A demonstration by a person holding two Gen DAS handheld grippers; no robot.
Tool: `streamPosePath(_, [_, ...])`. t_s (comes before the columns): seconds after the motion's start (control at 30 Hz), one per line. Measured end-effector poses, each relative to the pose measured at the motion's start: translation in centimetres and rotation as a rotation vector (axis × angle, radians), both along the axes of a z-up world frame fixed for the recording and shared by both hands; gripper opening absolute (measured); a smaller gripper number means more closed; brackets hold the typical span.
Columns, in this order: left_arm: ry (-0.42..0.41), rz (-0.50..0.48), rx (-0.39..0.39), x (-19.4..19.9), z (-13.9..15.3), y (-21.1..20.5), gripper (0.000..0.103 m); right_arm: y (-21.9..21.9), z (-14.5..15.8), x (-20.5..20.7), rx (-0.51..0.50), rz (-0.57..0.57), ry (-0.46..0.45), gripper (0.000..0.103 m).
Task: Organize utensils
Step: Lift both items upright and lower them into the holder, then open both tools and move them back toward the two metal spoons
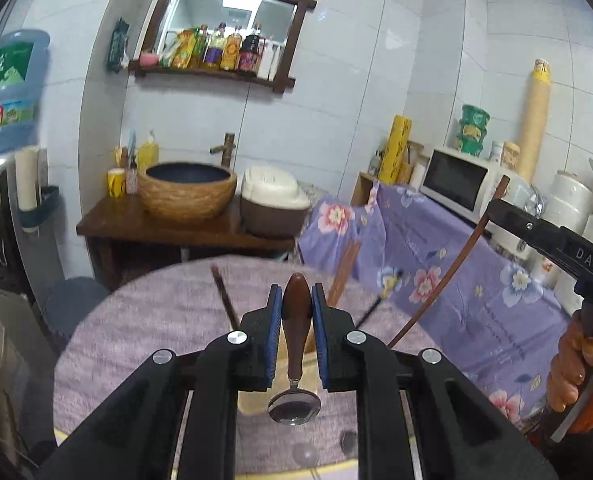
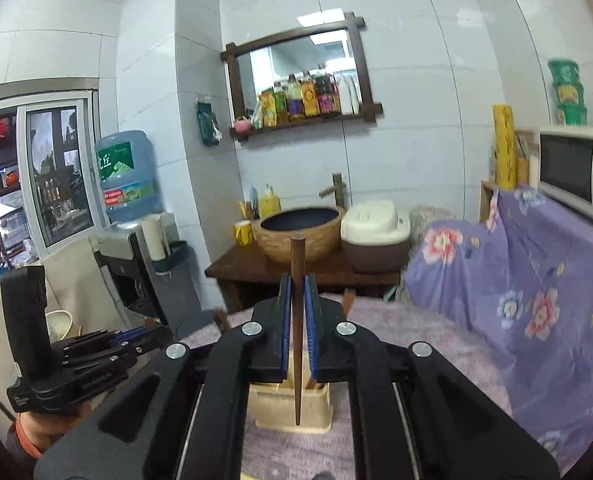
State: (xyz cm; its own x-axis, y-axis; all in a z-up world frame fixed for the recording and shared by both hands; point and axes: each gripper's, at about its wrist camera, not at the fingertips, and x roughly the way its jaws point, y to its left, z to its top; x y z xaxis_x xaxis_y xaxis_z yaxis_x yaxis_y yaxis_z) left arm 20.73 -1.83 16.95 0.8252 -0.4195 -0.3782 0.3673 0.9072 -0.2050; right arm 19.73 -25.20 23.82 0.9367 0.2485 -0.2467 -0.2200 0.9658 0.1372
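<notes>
My left gripper is shut on a spoon with a brown wooden handle; its metal bowl hangs toward the camera above the purple mat. My right gripper is shut on a dark wooden chopstick, held upright with its thin tip over a cream utensil holder that has other sticks in it. In the left wrist view the right gripper shows at the right with the chopstick slanting down. The left gripper shows at lower left of the right wrist view.
Loose dark chopsticks lie on the far part of the mat. Behind it stands a wooden washstand with a basin and a rice cooker. A floral purple cloth covers the counter at right, with a microwave.
</notes>
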Motion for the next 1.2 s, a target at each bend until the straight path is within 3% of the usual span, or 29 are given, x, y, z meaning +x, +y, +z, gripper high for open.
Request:
streamPosePath(0.1, [-0.025,0.027,0.002,1.9,2.0,-0.7,0.016,1.1,2.1,1.4,-0.009,-0.01,-0.034,0.008])
streamPosePath(0.23, [-0.029,0.084,0.033,4.4,1.5,-1.6,0.016,2.6,2.4,3.3,-0.03,-0.033,-0.063,0.008])
streamPosePath(0.4, [0.013,0.128,0.057,6.6,-2.3,-2.1,0.016,3.9,-1.4,5.7,-0.047,-0.047,-0.008,0.008])
streamPosePath(0.73, [0.123,0.138,0.08,7.5,-9.3,-2.7,0.016,4.1,-10.3,8.7,-0.036,-0.053,0.148,0.008])
streamPosePath(1.07, [0.172,0.114,0.081,7.8,-10.7,-2.9,0.016,3.0,-11.9,8.4,-0.018,-0.075,0.14,0.008])
streamPosePath(1.17, [0.159,0.1,0.072,6.6,-10.3,-2.7,0.024,3.3,-11.8,7.2,-0.055,-0.083,0.103,0.01])
streamPosePath(1.2, [0.146,0.1,0.07,5.8,-10.1,-2.5,0.035,3.4,-11.8,6.6,-0.071,-0.083,0.086,0.017])
